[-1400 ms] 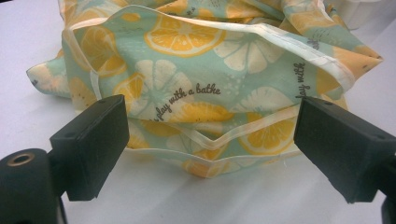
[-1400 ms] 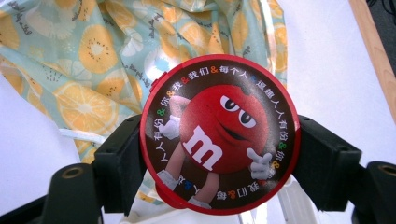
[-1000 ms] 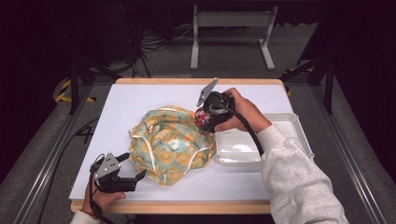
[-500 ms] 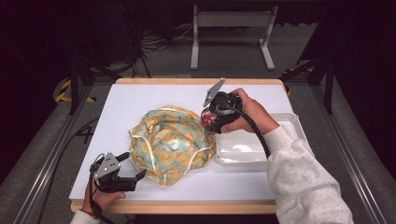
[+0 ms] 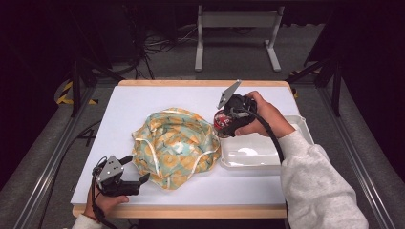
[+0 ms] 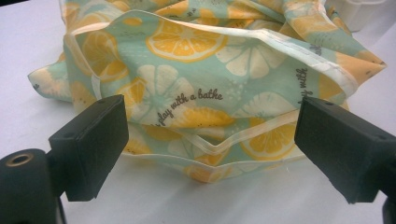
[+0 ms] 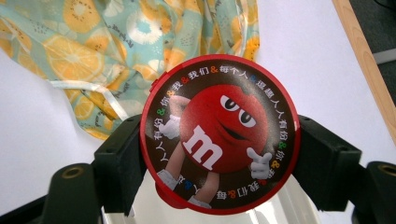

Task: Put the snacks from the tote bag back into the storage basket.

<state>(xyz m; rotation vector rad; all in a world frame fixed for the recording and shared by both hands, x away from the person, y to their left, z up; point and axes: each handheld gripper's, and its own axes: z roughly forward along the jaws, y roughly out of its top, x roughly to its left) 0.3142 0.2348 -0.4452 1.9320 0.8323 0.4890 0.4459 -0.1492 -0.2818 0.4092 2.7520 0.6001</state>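
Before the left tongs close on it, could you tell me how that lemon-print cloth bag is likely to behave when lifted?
The cloth bag lies crumpled in soft folds, so it will probably sag and droop rather than hold its shape. It looks thin, with narrow piping at the hems, so it is likely light. The open left tongs would probably grip a hem fold well; pushing it would likely just bunch it on the table.

we see a round red candy tin point(image 7: 218, 135) with a red cartoon character on its dark lid, clamped at its sides in the right claw point(image 5: 224, 123), lifted over the edge of the crumpled lemon-print cloth point(image 5: 175, 145), which lies mid-worktop point(image 5: 143, 100), hem facing the left claw point(image 6: 210, 144).
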